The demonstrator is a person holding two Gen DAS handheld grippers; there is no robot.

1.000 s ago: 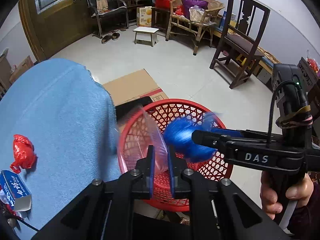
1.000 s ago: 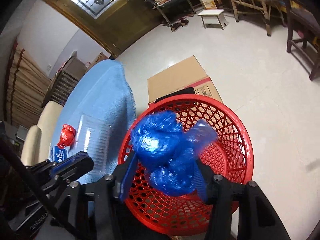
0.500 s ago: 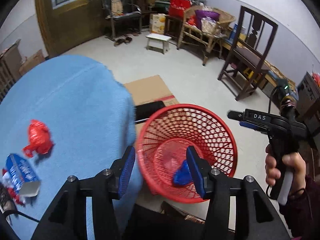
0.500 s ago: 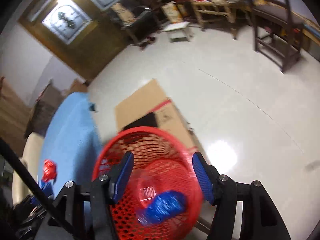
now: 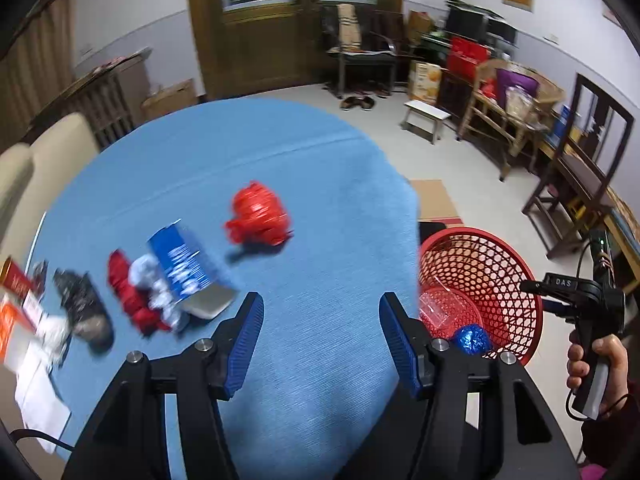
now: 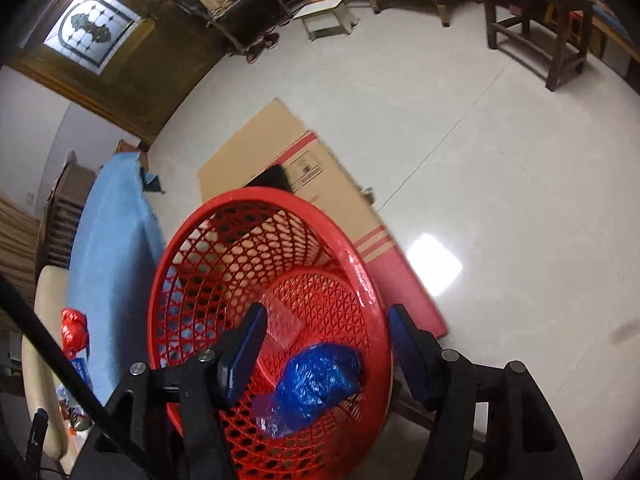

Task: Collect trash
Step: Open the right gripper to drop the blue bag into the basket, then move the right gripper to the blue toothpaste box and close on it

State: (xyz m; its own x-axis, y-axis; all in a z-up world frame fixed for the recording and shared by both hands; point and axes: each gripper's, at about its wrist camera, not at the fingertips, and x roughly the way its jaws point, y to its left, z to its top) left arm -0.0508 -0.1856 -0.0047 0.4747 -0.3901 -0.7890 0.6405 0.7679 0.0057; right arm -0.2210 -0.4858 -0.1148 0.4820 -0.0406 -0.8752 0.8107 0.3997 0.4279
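Note:
A red mesh basket (image 5: 516, 276) (image 6: 192, 264) stands on the floor beside the blue-covered table (image 5: 240, 152). A crumpled blue bag (image 6: 320, 380) (image 5: 472, 339) and a clear plastic tray (image 5: 444, 308) lie inside it. My left gripper (image 5: 320, 336) is open and empty above the table. A crumpled red bag (image 5: 258, 216), a blue-white carton (image 5: 184, 266) and a pile of wrappers (image 5: 136, 296) lie on the table ahead and left of it. My right gripper (image 6: 324, 344) is open and empty above the basket.
Flattened cardboard (image 6: 280, 168) lies on the floor behind the basket. Papers and a box (image 5: 20, 320) sit at the table's left edge. A beige chair (image 5: 44, 148) is at the far left, dark wooden chairs (image 5: 580, 176) and cluttered furniture at the right.
Both grippers opened; the blue bag and the clear tray dropped into the basket. My left gripper swung left over the table, and the right one stays above the basket.

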